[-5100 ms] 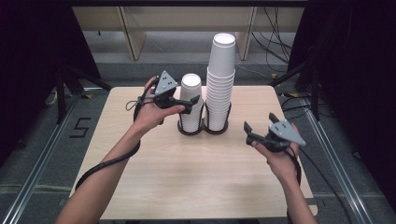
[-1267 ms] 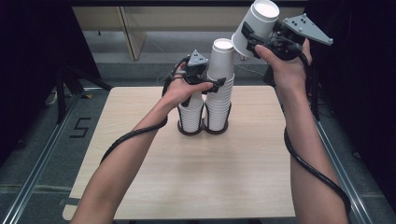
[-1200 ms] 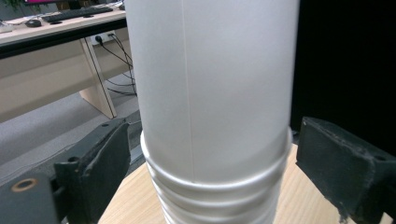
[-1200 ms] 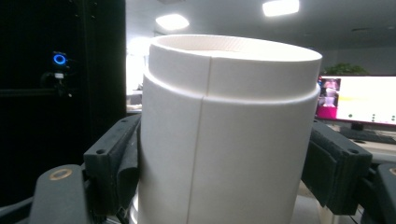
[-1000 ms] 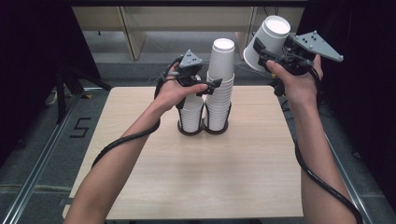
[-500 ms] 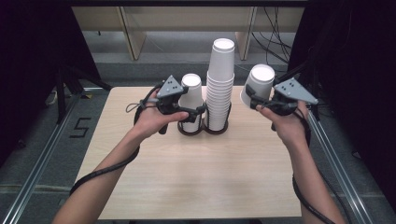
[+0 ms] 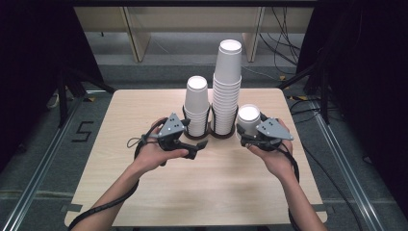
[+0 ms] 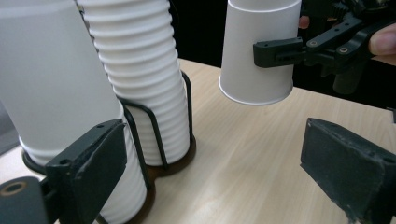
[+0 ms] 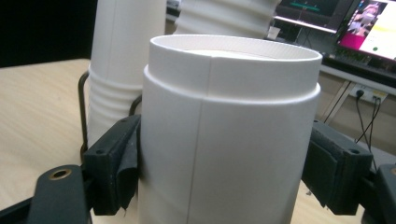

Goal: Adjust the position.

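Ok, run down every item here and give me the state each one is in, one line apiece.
Single cup: upside down, gripped by the right gripper, held just above the table.
Tall cup stack: upright in the wire holder, upside-down cups.
Short cup stack: upright in the holder's other ring.
Wire holder: standing on the table, both rings filled.
Right gripper: shut on the single cup.
Left gripper: open, holding nothing, beside the short stack.

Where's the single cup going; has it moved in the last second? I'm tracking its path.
Yes. The cup in the right gripper has dropped from above the tall stack to beside its base, just off the table.
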A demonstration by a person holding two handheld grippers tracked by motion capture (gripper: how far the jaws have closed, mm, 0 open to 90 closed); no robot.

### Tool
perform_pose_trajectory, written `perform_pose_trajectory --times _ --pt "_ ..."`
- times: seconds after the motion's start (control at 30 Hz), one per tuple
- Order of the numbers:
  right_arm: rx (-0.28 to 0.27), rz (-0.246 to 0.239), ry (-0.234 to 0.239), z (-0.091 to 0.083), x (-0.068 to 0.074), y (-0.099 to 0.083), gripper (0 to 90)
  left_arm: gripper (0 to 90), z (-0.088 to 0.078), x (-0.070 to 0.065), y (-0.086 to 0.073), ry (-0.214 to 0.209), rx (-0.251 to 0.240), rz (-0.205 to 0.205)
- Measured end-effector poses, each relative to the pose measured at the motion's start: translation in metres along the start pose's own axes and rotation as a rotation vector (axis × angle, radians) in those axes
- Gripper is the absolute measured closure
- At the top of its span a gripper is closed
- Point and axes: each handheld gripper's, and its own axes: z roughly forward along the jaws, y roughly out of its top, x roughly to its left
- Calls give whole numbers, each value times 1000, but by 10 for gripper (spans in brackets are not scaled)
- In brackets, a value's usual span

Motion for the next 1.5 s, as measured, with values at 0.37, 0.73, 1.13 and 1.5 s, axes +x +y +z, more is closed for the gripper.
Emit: perform_pose_trajectory --times 0.37,0.73,1.13,1.5 --pt "51 -146 -3 3 28 -33 215 76 9 -4 -30 -21 46 -21" --pt "60 -603 -37 3 51 -54 211 79 34 -5 -14 -86 68 -47" --pt "88 -1337 -67 4 68 -62 212 74 62 -12 -1 -173 129 -68" --pt "74 -1489 -70 5 77 -66 213 58 89 -24 -2 -226 210 -82"
